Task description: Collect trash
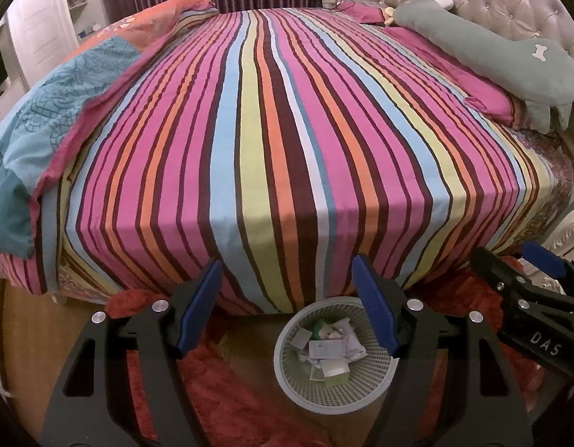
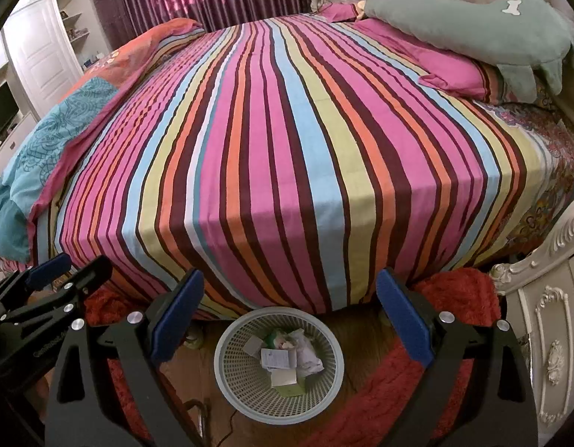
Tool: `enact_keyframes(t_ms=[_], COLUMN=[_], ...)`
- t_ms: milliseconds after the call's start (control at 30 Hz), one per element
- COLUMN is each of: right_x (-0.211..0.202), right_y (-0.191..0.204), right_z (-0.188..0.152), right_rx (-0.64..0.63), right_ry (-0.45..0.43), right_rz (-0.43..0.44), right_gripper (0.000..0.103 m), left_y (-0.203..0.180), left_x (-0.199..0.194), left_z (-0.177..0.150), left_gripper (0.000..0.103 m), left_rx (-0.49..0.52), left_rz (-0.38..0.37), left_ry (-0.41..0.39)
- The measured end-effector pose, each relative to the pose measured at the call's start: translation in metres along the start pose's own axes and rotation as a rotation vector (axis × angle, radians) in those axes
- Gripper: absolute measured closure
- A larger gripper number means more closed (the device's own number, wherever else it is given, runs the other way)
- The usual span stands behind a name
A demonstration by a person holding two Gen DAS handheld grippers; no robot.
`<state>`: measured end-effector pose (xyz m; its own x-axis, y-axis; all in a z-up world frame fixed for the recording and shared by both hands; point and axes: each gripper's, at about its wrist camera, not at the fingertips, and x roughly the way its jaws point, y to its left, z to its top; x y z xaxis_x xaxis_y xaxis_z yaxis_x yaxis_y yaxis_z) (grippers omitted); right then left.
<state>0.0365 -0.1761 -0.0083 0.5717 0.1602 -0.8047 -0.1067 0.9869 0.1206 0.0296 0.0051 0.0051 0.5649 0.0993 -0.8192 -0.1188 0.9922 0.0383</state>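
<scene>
Blue-padded fingers of the left gripper (image 1: 287, 303) stand wide apart with nothing between them, and the right gripper (image 2: 289, 314) is spread just as wide and equally empty. Ahead of both claws stretches the bed (image 2: 287, 156) under its striped sheet, a green plush pillow (image 2: 469, 26) far off to the right by the headboard. Below the fingertips, on the wooden floor beside a red rug (image 2: 383, 395), sits the mesh waste basket (image 2: 227, 376). Inside it lies the trash (image 2: 287, 361), crumpled papers and small cartons, between and beneath each claw's open fingers.
</scene>
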Motion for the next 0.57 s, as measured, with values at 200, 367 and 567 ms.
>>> enact_keyframes(t_ms=[200, 367, 567], right_x=[0.001, 0.003, 0.0029], right_y=[0.0002, -0.0015, -0.0022], right_z=[-0.0002, -0.0009, -0.0009], right_rx=[0.0, 0.007, 0.006], right_ry=[0.004, 0.011, 0.009], right_rz=[-0.001, 0.004, 0.008], right_gripper=[0.014, 0.014, 0.014], left_y=[0.002, 0.0049, 0.0015], left_x=[-0.0076, -0.0066, -0.0068], left_z=[-0.0011, 0.0003, 0.001], left_gripper=[0.032, 0.032, 0.032], left_rx=[-0.014, -0.024, -0.001], left_rz=[0.018, -0.014, 0.018], left_ry=[-0.056, -0.033, -0.032])
